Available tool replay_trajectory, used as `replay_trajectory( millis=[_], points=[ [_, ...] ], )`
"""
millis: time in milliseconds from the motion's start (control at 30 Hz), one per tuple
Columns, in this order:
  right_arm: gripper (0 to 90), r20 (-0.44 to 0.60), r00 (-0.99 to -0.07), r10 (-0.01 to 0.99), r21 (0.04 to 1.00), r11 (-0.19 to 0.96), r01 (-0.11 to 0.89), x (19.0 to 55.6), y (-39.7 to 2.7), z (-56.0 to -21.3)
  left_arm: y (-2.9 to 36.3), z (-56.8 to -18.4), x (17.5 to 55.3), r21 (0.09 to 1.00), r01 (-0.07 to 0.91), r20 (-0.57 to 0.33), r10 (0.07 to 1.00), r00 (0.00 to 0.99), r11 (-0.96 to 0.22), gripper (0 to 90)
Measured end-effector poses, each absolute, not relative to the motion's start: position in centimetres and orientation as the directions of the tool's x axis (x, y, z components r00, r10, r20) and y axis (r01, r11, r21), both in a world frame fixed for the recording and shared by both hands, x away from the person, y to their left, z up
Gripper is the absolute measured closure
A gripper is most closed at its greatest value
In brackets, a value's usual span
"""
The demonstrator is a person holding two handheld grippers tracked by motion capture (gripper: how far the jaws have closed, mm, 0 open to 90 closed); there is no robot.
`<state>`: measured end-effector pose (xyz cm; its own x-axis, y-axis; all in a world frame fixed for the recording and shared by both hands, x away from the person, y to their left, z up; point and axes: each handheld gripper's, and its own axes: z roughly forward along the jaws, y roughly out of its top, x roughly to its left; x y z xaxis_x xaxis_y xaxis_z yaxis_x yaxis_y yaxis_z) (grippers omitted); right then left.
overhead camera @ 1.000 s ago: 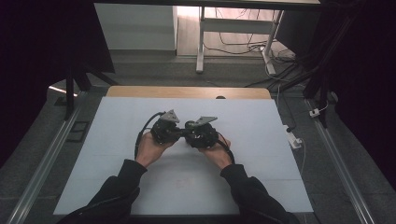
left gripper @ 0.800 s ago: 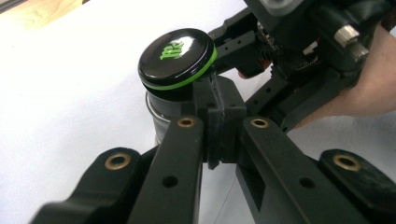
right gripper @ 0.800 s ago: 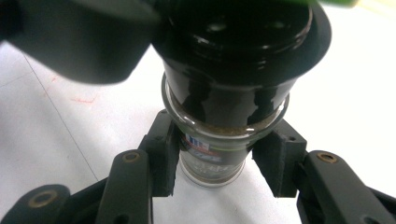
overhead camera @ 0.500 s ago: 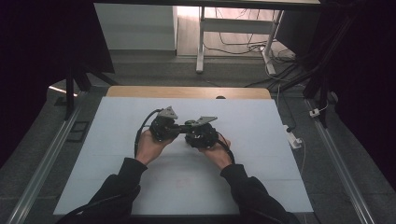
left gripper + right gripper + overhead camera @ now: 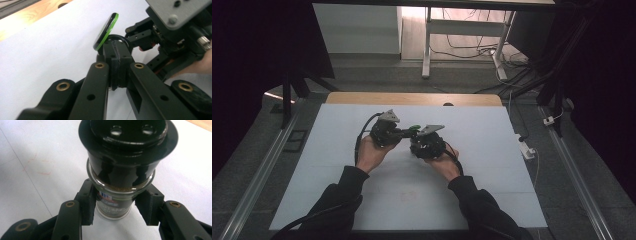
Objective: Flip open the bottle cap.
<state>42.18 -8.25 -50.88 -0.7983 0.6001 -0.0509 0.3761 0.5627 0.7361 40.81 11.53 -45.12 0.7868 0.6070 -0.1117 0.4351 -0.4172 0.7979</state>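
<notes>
The right gripper gripped a small glass spice jar with a black shaker top, its jaws clenched on the glass body, holding it above the white desk. The left gripper had its jaws pinched shut at the jar's top, just under the flip-up black lid with a green rim, which stood raised and tilted. The lid seemed already opened, the shaker holes bare in the right gripper view; judging by that, shaking out or re-closing remained.
</notes>
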Motion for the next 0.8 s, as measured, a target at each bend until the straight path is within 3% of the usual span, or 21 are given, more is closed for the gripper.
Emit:
replay_trajectory(
  millis=[433, 633, 800],
  points=[
    [52.4, -0.052, -0.800, 0.597, 0.735, 0.566, 0.374, 42.2, -8.3, -50.9, 12.3, -45.5, 41.1, 0.788, 0.455, -0.116, 0.626, 0.771, -0.414, 86.6],
    [50.5, -0.063, -0.798, 0.599, 0.732, 0.571, 0.371, 42.1, -8.2, -50.8, 12.2, -45.3, 40.5, 0.790, 0.448, -0.110, 0.622, 0.775, -0.419, 80.8],
    [42.1, -0.040, -0.788, 0.614, 0.738, 0.550, 0.391, 42.1, -8.3, -50.6, 12.5, -45.4, 40.0, 0.783, 0.457, -0.112, 0.626, 0.771, -0.422, 71.8]
  ],
)
